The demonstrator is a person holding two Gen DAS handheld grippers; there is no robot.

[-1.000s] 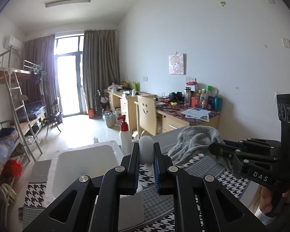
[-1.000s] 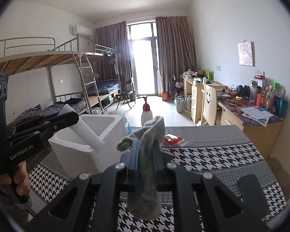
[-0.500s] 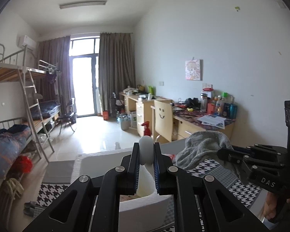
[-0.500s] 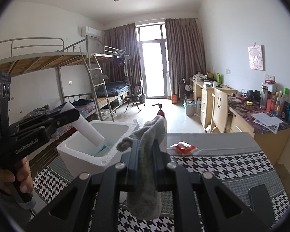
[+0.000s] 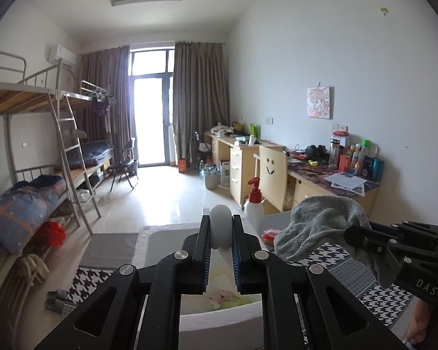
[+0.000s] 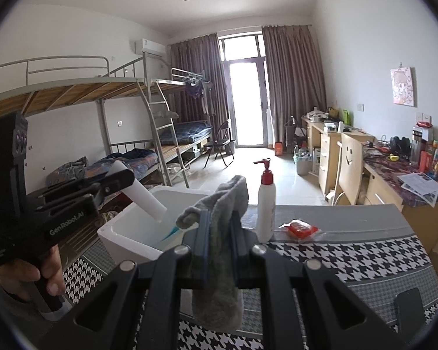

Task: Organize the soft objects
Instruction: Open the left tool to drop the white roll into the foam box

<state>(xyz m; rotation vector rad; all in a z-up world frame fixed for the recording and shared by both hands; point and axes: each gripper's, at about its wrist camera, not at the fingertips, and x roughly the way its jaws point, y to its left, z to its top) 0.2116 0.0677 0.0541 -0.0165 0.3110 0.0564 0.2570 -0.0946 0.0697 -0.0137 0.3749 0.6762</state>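
The left gripper [image 5: 221,249] clamps a white foam roll [image 6: 141,192] tilted over the white foam box [image 6: 125,234], not yet dropped in. The right gripper [image 6: 217,250] pinches a grey sock [image 6: 219,262] above the counter [image 6: 365,259], so I judge both placements remain.

Ahead of my right claw I see a pump bottle [image 6: 266,204] upright, a red packet [image 6: 300,228] just right of it, a dark phone [image 6: 409,306] nearer, far right.

Fuzzy grey knit sock [image 6: 222,250]; matt white, seemingly foam box [image 6: 131,233].
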